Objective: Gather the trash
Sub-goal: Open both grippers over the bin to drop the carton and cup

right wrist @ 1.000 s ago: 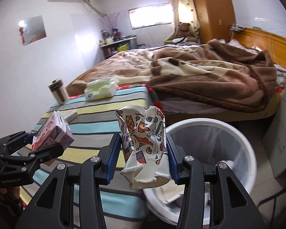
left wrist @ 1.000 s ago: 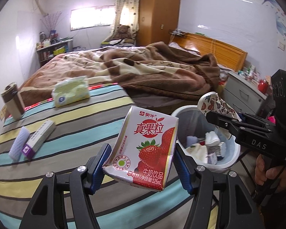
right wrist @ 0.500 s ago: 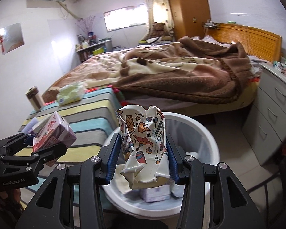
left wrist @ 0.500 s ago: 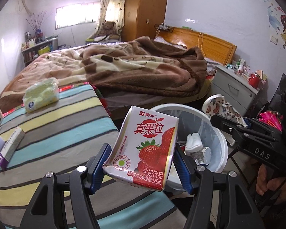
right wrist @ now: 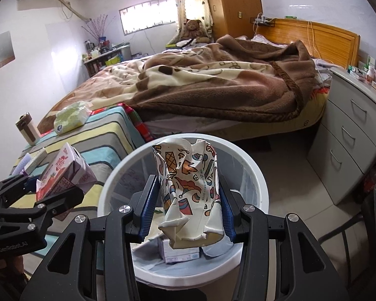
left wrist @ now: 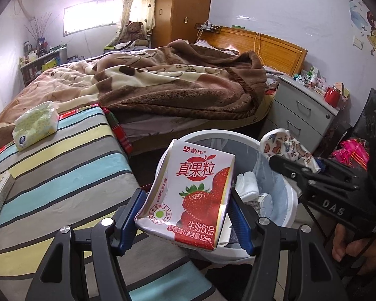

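Left gripper (left wrist: 188, 222) clamped on strawberry milk carton (left wrist: 191, 197), pads on its narrow sides, print face toward camera; carton hangs over near rim of white bin (left wrist: 292, 200), at 9 o'clock of bin mouth in right wrist view. Right gripper (right wrist: 186, 212) squeezing crumpled paper cup (right wrist: 189, 193) by its flattened sides, directly above bin (right wrist: 259, 175) opening. Both pieces held high over liner, probably so release drops them inside. Bin holds earlier trash. Tissue pack (left wrist: 36, 124) on striped worktop (left wrist: 70, 160), 10 o'clock of carton.
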{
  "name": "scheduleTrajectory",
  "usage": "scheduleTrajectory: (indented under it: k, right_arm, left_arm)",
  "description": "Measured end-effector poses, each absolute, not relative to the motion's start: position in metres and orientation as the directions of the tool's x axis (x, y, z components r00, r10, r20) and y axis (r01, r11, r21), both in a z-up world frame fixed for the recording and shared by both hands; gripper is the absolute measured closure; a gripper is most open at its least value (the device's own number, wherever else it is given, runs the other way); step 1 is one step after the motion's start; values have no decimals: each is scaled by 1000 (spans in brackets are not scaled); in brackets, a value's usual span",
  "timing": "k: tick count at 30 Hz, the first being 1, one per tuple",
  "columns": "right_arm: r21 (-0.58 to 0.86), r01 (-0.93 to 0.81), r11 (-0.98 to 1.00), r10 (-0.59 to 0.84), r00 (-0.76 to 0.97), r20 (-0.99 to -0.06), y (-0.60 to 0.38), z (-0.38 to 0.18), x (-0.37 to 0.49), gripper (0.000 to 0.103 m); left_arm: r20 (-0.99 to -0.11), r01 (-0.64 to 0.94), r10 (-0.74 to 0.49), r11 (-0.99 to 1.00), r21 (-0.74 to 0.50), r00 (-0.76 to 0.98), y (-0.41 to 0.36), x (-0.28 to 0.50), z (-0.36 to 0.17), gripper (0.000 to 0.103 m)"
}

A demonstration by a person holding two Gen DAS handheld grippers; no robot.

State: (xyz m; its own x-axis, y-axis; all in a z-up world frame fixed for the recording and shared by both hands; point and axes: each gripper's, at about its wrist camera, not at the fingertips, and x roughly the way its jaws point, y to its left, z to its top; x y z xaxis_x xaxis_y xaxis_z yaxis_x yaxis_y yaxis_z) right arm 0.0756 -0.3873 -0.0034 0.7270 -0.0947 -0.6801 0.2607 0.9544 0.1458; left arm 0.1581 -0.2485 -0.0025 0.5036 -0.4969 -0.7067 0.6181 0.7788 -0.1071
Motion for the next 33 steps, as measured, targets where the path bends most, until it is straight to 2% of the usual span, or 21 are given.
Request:
scheduleTrajectory:
  k: [15,17,19,33]
  right_arm:
    - [128,301,945,-129,703,-700,-395,-10,77,56]
    - [123,309,943,-138,701,-700,-395,-10,79,52]
    - [127,312,941,-140,704,-696,-397,-9,78,33]
    - [144,285,948,-119,734,-668,-383,2,76,32]
  left_arm:
    - [-703,626,-517,769,-129,489,-267,163,-5,38]
    - [-700,623,-519,771,-135,491,-266,163,-4,38]
    - [-694,623,-526,769,-141,492,-265,163,-2,34]
    - [-674,587,-517,796,-150,528,-238,156,10,32]
